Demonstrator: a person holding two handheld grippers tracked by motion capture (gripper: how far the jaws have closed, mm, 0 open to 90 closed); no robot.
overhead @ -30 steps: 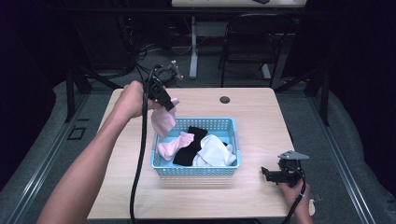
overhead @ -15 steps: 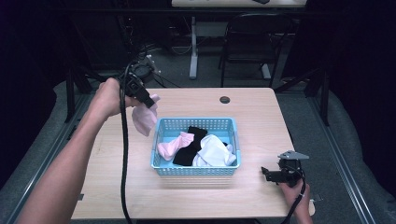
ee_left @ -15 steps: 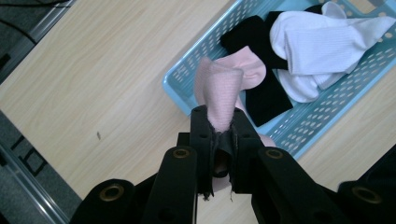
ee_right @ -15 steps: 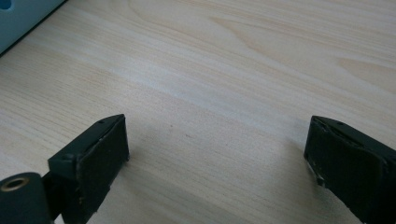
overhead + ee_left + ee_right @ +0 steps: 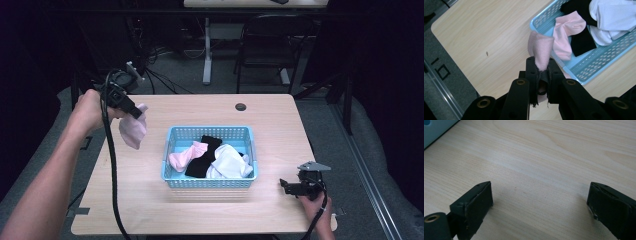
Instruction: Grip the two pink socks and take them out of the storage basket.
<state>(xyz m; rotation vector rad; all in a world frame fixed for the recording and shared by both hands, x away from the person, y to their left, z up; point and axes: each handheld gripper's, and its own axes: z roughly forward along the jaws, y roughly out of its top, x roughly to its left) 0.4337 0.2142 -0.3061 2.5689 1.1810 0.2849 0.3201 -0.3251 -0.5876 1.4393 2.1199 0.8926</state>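
Over the counter's [image 5: 210,210] left side, well above the wood: left gripper [image 5: 131,111] held up in the person's left hand [image 5: 90,110], fingers [image 5: 532,72] clenched on a pale pink sock [image 5: 133,129]. Sock pinched at one end, hanging limp below the tips, clear of the counter, just left of the blue basket [image 5: 172,177] and outside it. Seen along the left gripper's own view: same pink sock [image 5: 541,48] rising from between the closed black fingers, its free end drooping toward the near corner of the basket [image 5: 584,72]. Black cable [image 5: 111,165] trailing down from that gripper past the forearm.

Inside the basket, at mid-counter: a second pink sock [image 5: 184,156] at the left, a black sock [image 5: 204,159] across the middle, white socks [image 5: 229,162] bunched at the right. Small dark round grommet [image 5: 241,107] set in the wood beyond the basket, well apart from it.

Near the front right corner of the counter: right gripper [image 5: 290,186] held low in the right hand [image 5: 315,202], grey three-cornered plate [image 5: 313,166] on top, pointing left toward the basket, apart from it. Fingers [image 5: 474,206] spread wide and released, with bare wood between them, grasping nothing. Sliver of the basket's blue wall [image 5: 436,130] at the top left corner of the right gripper view.
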